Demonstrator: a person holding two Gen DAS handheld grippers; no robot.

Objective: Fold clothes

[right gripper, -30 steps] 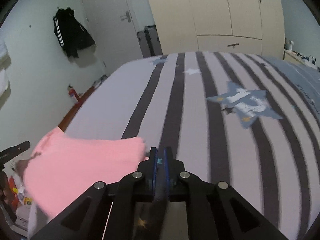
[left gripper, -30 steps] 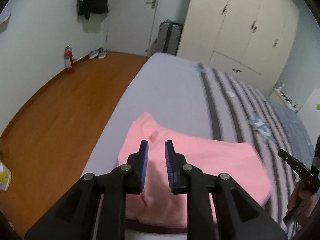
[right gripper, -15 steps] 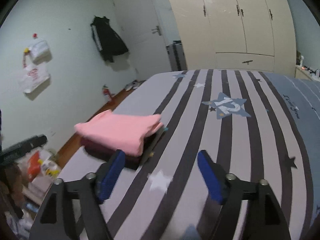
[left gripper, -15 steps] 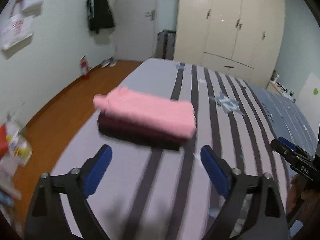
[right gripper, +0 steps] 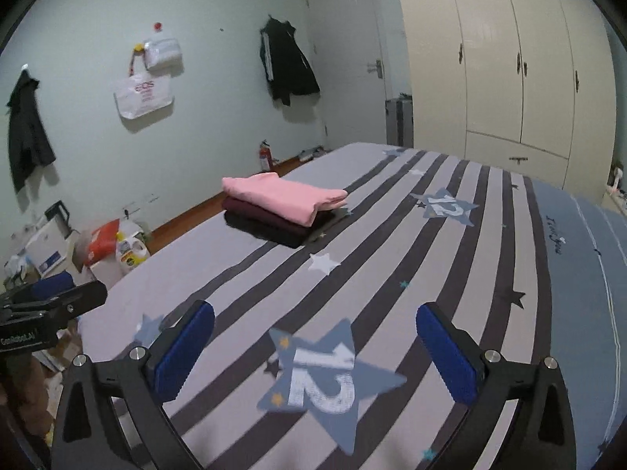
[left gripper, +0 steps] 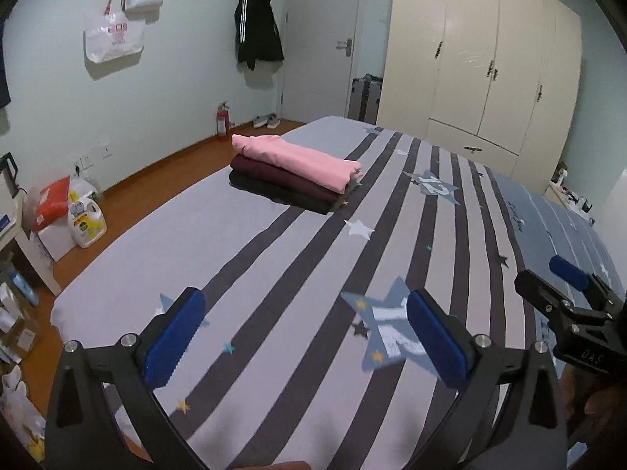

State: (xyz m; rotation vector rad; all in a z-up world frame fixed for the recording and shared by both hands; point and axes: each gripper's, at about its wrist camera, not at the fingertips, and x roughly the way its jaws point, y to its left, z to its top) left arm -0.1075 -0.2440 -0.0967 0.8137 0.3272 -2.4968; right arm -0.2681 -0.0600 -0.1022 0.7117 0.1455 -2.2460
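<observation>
A pink garment (left gripper: 298,162) lies neatly folded on top of a small stack on the far left part of the bed (left gripper: 274,274), near the edge that faces the wooden floor. Under it sits a folded maroon garment (left gripper: 274,178), and under that a folded black garment (left gripper: 274,196), so three pieces are stacked with their edges roughly in line. The right wrist view shows the same pile from a slightly different angle, the pink piece uppermost and flat.

No loose or unfolded clothing shows anywhere on the striped bedspread; the near part of the bed carries only its printed stars. Judging from that, the folding looks finished or close to it, with nothing visibly left to fold, though more clothes could be out of view.

Both tools are well apart from the stack, over the near end of the bed. The left gripper (left gripper: 301,333) has its jaws opening, spread wide, with nothing between them but the bedspread below. The right gripper (right gripper: 315,356) is also opening, spread just as wide and empty.

Further out, a black jacket (left gripper: 258,25) hangs on the far wall, a red fire extinguisher (left gripper: 222,123) stands on the floor, and a cream wardrobe (left gripper: 482,66) fills the far right.
</observation>
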